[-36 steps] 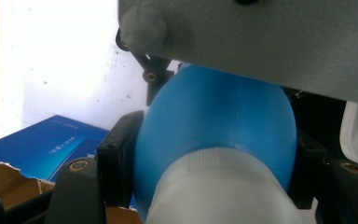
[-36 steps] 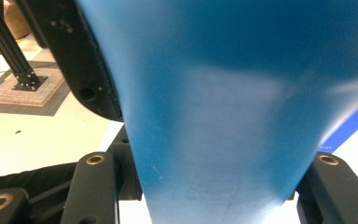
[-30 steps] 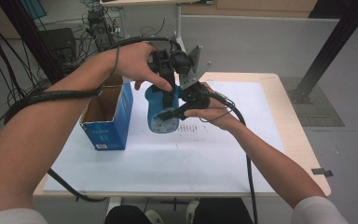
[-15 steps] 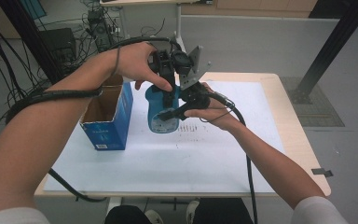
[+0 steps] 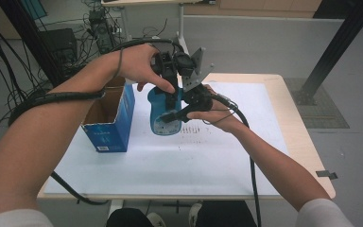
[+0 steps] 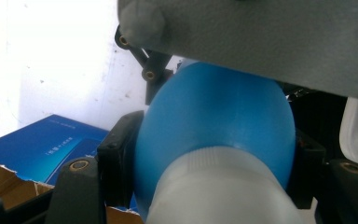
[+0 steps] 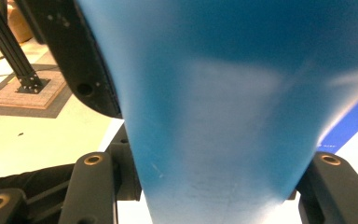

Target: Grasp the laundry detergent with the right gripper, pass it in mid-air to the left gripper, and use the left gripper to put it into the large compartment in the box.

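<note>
A blue plastic bottle (image 5: 160,113) with a white cap (image 6: 214,191) is held over the white sheet, just right of the box. My left gripper (image 5: 172,94) comes down from above and is shut on the bottle's rounded shoulder (image 6: 214,116) just past the cap. My right gripper (image 5: 172,115) comes in from the right and is shut across the bottle's blue body (image 7: 214,116), with its black jaws on either side. The grey three-cornered plate (image 5: 196,66) stands above the two grippers. I cannot tell whether the bottle's base touches the table.
An open blue cardboard box (image 5: 111,120) stands on the table to the left of the bottle, and its flap (image 6: 9,186) lies close under my left gripper. A white sheet (image 5: 179,161) covers the wooden table (image 5: 307,142). Cables trail over the person's left forearm and off the front edge.
</note>
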Demonstrator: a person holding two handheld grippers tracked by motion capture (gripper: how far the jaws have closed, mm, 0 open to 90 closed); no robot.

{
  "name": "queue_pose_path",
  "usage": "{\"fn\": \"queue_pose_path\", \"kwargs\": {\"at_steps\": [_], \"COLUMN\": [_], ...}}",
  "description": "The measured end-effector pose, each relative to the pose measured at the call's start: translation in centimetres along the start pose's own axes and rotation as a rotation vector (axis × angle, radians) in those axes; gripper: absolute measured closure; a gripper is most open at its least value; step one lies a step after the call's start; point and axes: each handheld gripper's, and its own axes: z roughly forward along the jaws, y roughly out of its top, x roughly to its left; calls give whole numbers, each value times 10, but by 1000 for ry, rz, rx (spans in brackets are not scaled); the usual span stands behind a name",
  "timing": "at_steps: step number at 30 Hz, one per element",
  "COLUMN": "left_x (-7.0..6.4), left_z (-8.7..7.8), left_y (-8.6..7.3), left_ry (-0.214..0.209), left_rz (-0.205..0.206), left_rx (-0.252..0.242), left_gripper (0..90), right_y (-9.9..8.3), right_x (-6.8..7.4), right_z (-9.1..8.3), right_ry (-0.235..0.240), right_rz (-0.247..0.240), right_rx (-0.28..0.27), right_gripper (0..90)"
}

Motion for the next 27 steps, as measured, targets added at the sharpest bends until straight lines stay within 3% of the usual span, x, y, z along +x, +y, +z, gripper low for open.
{"fn": "queue_pose_path", "kwargs": {"at_steps": [27], "left_x": [1], "left_z": [-3], "left_y": [0], "left_ry": [3], "left_rz": [-10], "left_rx": [-4], "left_gripper": [355], "right_y": [0], "right_x": [-1], "right_z": [-1], "right_ry": [-9], "right_rz": [4], "right_rx": [-19], "right_gripper": [420]}}
